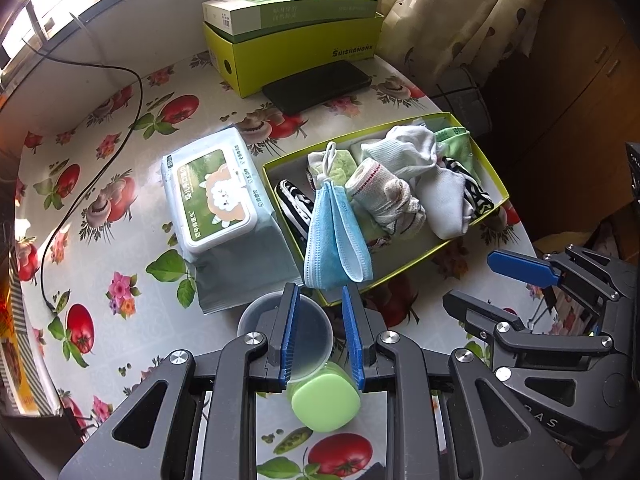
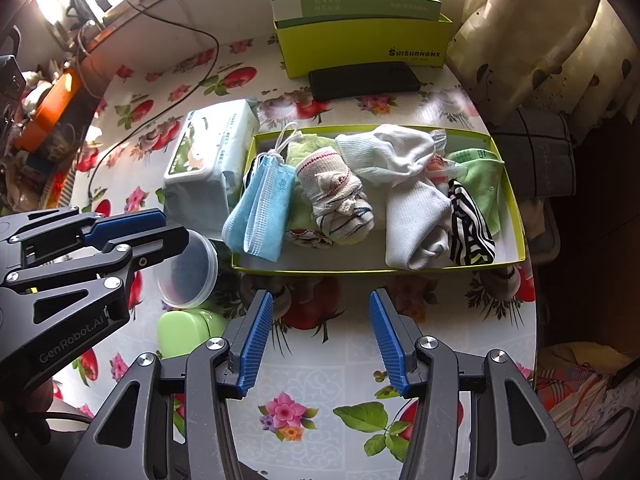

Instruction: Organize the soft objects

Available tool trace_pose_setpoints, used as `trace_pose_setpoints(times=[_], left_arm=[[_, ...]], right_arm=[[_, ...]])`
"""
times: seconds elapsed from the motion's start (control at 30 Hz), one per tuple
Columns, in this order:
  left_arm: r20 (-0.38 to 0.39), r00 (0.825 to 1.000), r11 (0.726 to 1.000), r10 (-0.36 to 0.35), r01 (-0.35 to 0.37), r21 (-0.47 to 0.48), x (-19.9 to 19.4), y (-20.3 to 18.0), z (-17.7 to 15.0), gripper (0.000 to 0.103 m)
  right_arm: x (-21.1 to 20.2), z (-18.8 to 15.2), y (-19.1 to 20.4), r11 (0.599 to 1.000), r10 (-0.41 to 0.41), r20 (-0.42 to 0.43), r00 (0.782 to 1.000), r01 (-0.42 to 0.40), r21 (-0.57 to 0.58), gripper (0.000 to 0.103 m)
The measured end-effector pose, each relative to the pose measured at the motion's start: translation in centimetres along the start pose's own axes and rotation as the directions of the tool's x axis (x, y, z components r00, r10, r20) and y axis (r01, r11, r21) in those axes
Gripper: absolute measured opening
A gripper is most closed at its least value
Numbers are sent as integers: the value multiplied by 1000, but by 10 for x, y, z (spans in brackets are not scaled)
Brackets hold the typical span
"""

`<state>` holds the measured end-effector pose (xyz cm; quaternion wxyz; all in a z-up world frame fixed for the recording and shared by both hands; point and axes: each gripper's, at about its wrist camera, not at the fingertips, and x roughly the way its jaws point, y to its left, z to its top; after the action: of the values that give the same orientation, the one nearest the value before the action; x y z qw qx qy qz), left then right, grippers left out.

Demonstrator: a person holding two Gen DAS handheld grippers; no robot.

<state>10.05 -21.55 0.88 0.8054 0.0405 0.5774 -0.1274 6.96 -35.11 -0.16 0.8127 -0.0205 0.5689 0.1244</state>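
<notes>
Socks (image 2: pixel 416 216) and a blue face mask (image 2: pixel 260 212) are being kept in a shallow green-rimmed tray (image 2: pixel 516 216) on the floral counter (image 2: pixel 320 392), the mask draping over the tray's left end beside a wipes pack (image 2: pixel 208 168). The left gripper (image 1: pixel 319 300) is being held narrowly parted above a clear cup (image 1: pixel 286 332), nothing gripped. The right gripper (image 2: pixel 321 304) is being held wide apart, nothing between its blue pads, just short of the tray.
</notes>
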Motion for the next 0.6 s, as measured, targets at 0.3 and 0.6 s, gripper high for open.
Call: trace_pose_setpoints(times=[0.3, 0.6], left_arm=[[-9, 1000, 1000, 0, 0, 6, 3, 0, -2, 23], [-13, 1000, 1000, -3, 3, 9, 4, 0, -2, 23]], right_arm=[[4, -2, -1, 1000, 3, -5, 1000, -3, 0, 50], [4, -1, 0, 1000, 3, -6, 1000, -3, 1, 50]])
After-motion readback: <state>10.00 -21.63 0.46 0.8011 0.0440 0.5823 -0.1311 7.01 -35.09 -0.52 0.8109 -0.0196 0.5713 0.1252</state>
